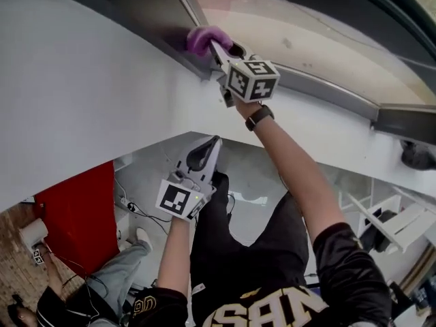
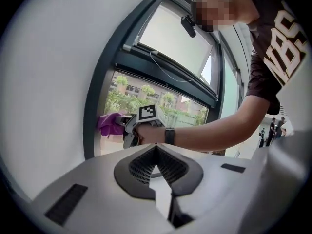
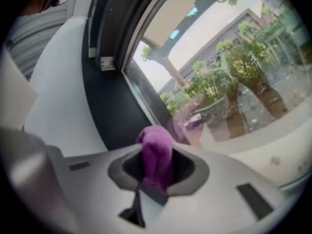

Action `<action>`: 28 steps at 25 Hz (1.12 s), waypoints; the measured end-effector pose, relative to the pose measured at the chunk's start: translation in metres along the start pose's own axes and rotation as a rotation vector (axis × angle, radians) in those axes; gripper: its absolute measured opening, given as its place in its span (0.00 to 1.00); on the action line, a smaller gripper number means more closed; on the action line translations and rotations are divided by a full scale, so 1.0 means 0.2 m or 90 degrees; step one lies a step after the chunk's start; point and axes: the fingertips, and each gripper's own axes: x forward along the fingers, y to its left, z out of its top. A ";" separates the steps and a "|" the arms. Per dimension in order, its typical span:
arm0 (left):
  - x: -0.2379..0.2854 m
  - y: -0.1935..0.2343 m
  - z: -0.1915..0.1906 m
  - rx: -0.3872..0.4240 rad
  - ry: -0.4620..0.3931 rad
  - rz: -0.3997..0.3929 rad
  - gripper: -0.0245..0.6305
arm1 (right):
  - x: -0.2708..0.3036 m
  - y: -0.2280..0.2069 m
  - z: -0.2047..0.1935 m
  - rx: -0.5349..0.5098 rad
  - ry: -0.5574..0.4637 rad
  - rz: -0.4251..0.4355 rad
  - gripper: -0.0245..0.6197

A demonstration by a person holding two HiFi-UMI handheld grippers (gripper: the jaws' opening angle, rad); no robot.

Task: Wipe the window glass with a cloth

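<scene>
My right gripper [image 1: 219, 50], upper centre of the head view, has its jaws clamped on the purple cloth [image 1: 203, 38], which sits where the dark window frame [image 1: 153, 16] meets the glass [image 1: 306, 39]. My left gripper [image 1: 215, 142], mid-frame below, is closed on nothing.

You are in what looks like an office or lab workroom. Below the large dark-framed window [image 1: 300, 39] stand a red cabinet [image 1: 82, 213] and white racks [image 1: 392, 223], with a power strip [image 1: 127, 204] on the pale floor. Beyond the window are trees [image 3: 243, 62].
</scene>
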 end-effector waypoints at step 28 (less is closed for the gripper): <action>1.15 -1.61 -0.34 -0.050 -0.020 -0.277 0.06 | -2.77 -2.11 0.59 0.265 -0.271 -0.520 0.17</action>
